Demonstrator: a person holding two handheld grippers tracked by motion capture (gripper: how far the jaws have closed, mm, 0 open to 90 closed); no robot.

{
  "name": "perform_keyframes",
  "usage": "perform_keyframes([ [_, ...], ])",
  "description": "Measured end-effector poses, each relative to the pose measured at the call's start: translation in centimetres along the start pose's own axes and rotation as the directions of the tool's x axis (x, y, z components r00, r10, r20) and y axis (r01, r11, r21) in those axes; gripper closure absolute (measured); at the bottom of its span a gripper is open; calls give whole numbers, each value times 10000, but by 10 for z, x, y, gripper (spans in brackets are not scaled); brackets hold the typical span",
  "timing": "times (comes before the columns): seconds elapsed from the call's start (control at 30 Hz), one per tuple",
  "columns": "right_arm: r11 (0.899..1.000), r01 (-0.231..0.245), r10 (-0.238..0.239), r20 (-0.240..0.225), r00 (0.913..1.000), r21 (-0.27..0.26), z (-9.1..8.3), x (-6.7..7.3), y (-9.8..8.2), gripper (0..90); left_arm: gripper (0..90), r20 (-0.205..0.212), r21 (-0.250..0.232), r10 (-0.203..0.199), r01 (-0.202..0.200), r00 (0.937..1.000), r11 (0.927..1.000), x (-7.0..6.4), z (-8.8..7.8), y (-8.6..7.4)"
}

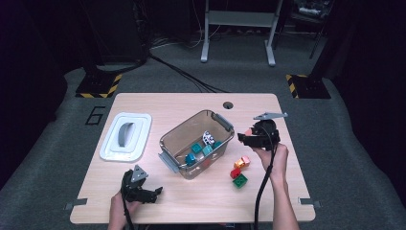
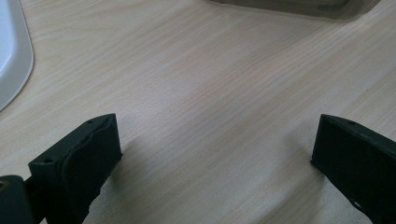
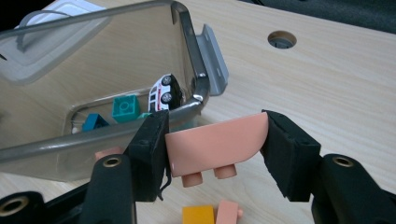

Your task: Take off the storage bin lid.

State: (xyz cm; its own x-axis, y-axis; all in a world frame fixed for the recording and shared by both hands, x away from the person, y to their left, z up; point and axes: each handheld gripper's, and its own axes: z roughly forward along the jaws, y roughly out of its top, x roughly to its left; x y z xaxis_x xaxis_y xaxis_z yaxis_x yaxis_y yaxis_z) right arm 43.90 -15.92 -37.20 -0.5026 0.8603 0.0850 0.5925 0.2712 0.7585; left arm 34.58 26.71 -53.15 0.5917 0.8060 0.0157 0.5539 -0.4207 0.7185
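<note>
Jaws of the right gripper (image 3: 215,149) are clamped on a pink block (image 3: 217,144), pads pressing its two ends, studs pointing down (it hangs clear of the table). Just beyond the jaws stands the near corner of the clear bin (image 3: 187,56), so the block looks to be on its way in, though it has not yet crossed the rim. Inside the bin, past that corner, lie teal blocks (image 3: 125,108) and a small white toy car (image 3: 163,92), which I judge to be pieces already sorted. Below the jaws an orange block (image 3: 198,215) and another pink piece (image 3: 229,213) wait on the table; the high view adds a red block (image 1: 235,173) and a green block (image 1: 240,180) beside them, so roughly four pieces remain after this one. Farther off, beyond the bin, the white lid (image 1: 125,136) lies apart, still to be fitted if closing is intended. Left gripper (image 2: 215,154) rests low over bare wooden table (image 2: 210,93), jaws spread wide with nothing between them.
</note>
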Motion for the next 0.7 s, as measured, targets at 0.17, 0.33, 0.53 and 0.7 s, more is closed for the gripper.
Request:
perform_keyframes([
  [0.17,9998,195,-196,-98,9998,-103,0,7,12,437,12,-4,-4,-8,8,10000,10000,0,0,0],
  [0.33,9989,454,-455,-190,9988,-96,5,17,24,438,12,-7,0,0,0,10000,10000,0,0,0],
  [0.53,9975,702,-699,-393,9968,57,14,30,37,437,12,-3,-2,-19,19,10000,10000,0,0,0],
  [0.7,9961,844,-828,-571,9949,266,27,42,40,438,12,-4,-1,-2,2,10000,10000,0,0,0],
])
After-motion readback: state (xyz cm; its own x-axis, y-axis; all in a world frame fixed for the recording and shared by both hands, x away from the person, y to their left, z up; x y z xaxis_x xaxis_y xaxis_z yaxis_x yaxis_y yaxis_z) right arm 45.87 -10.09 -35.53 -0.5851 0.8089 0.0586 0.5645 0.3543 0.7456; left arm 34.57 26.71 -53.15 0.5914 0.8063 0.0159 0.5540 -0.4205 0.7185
